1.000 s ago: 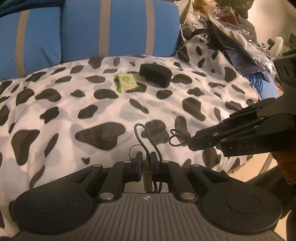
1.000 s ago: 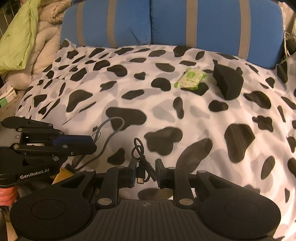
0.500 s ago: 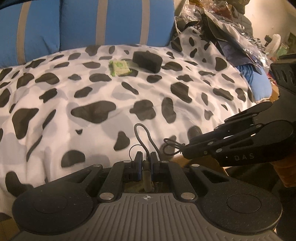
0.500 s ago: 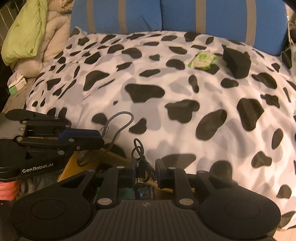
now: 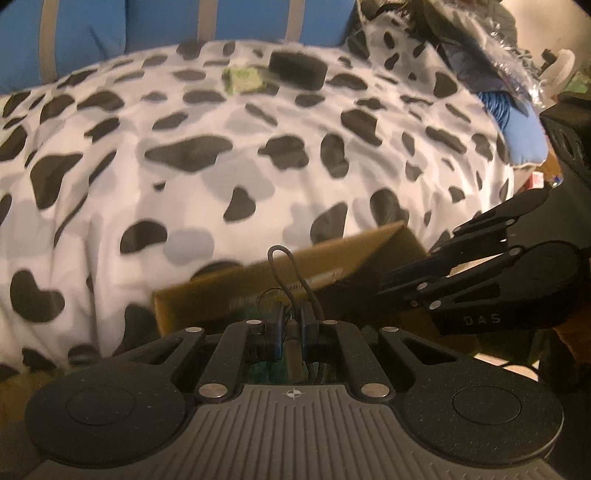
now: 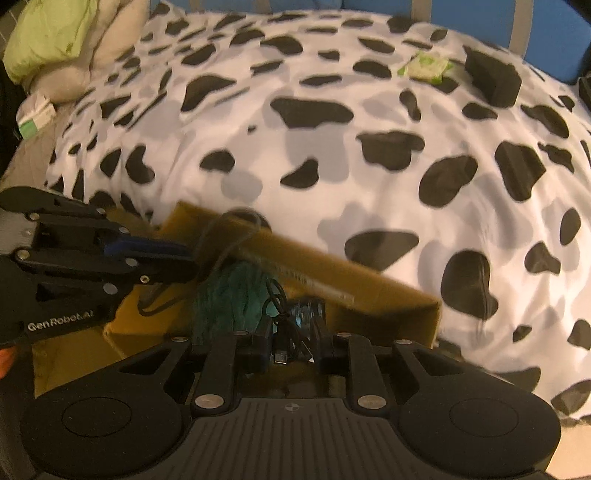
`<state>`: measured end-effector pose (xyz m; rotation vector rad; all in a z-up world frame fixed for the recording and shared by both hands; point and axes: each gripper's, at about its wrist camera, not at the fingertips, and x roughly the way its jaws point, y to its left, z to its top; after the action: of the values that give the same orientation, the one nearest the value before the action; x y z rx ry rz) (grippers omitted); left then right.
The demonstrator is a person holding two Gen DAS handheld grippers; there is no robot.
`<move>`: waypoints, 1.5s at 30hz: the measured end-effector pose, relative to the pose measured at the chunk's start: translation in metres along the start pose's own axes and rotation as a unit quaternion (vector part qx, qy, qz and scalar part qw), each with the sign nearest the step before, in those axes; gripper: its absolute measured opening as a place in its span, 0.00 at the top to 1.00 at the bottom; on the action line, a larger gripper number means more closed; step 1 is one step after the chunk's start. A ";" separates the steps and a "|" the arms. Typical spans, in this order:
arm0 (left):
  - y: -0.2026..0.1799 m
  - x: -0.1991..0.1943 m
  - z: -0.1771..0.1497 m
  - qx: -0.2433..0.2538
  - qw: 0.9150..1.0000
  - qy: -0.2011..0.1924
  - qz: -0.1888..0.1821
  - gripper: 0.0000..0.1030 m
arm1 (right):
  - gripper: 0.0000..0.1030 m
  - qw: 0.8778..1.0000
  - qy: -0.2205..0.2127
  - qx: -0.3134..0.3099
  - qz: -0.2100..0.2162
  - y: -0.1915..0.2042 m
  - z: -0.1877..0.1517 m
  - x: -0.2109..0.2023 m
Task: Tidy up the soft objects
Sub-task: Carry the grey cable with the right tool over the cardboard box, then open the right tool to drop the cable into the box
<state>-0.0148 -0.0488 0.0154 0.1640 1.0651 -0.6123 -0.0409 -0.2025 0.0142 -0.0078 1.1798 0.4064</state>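
Note:
My left gripper [image 5: 290, 328] is shut on a dark cable [image 5: 286, 273] that loops up above its fingers. My right gripper [image 6: 291, 349] is shut on another bundled black cable [image 6: 280, 314] with a USB plug. Both hang over an open cardboard box [image 6: 332, 273] at the edge of the bed; the box also shows in the left wrist view [image 5: 295, 269]. A teal fluffy thing [image 6: 229, 295] lies inside the box. A green wipes pack [image 6: 424, 66] and a black foam block [image 6: 493, 79] lie far back on the cow-print blanket [image 6: 332, 147].
Blue striped cushions [image 5: 147, 29] stand behind the blanket. A green and beige quilt [image 6: 70, 44] is piled at the left. Bags and clutter [image 5: 480, 48] sit at the right end of the bed. A small green-white box [image 6: 35, 118] lies at the left.
Both grippers have pulled back from the bed and lowered, each with its cable. The cardboard box with the teal thing has come into view below them.

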 end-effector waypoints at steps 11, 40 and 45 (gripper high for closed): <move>-0.001 0.014 -0.014 0.000 0.998 0.067 0.015 0.91 | 0.76 0.999 0.043 -0.015 -0.004 0.012 -0.011 0.012; 0.007 0.019 -0.007 -0.037 0.996 0.051 0.069 0.30 | 0.00 0.998 0.034 -0.002 -0.048 0.004 -0.005 0.015; 0.010 0.015 -0.003 -0.050 0.996 0.031 0.069 0.30 | 0.00 0.998 0.024 0.010 -0.053 0.000 -0.002 0.013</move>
<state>-0.0065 -0.0449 -0.0010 0.1683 1.1325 -0.4303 -0.0387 -0.1993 0.0017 -0.0630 1.2240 0.3035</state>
